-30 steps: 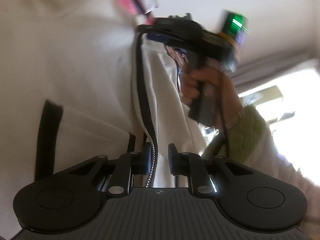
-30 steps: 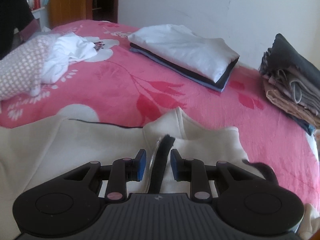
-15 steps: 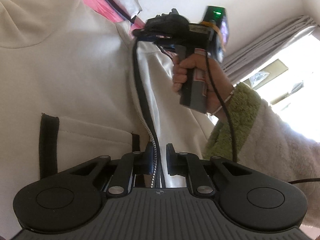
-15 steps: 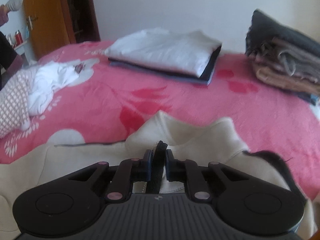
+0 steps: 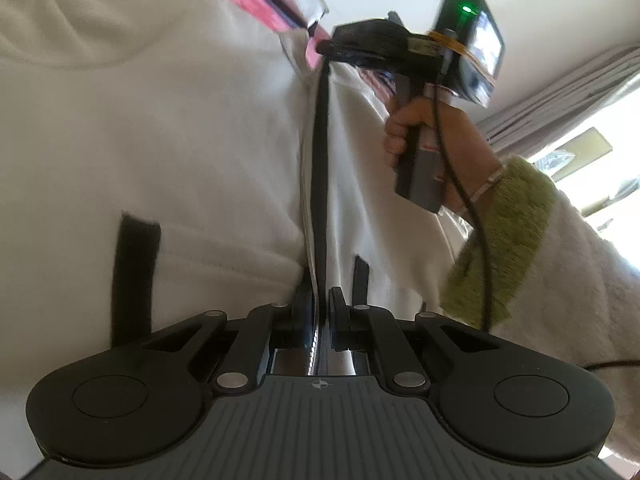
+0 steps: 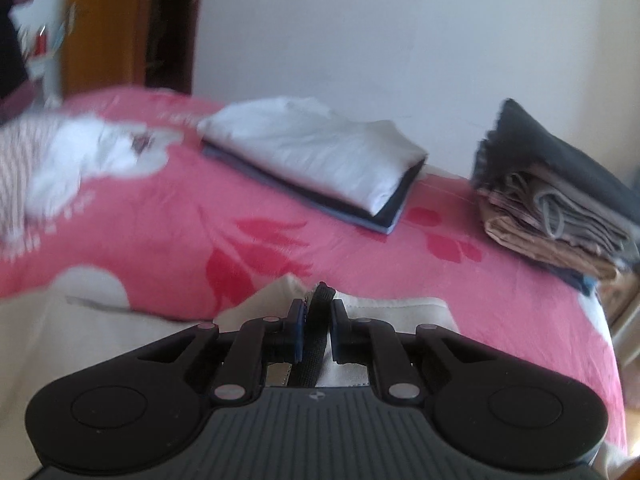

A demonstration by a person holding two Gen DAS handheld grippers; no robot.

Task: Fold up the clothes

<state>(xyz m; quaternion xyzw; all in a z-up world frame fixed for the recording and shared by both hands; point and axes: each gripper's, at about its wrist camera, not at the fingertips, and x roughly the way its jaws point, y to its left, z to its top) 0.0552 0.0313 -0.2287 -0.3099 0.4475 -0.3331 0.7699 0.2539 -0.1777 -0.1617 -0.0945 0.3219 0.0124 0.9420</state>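
A cream zip-up jacket (image 5: 180,152) with black trim fills the left wrist view, held up and stretched. My left gripper (image 5: 320,306) is shut on its black zipper edge (image 5: 320,160) at the lower end. The same black edge runs up to my right gripper (image 5: 360,40), held by a hand with a green cuff. In the right wrist view my right gripper (image 6: 317,312) is shut on the black-edged collar end of the jacket (image 6: 380,308), above the pink bed (image 6: 160,232).
On the pink floral bedspread lie a folded stack topped by a white garment (image 6: 320,156), a second folded pile of dark and tan clothes (image 6: 560,208) at the right, and loose white and patterned clothes (image 6: 60,160) at the left. A wooden door (image 6: 104,28) stands behind.
Both grippers closed tighter on the jacket's zipper edge and pulled it taut between them. The right gripper rose, so the bed and stacks sit lower and farther in its view.
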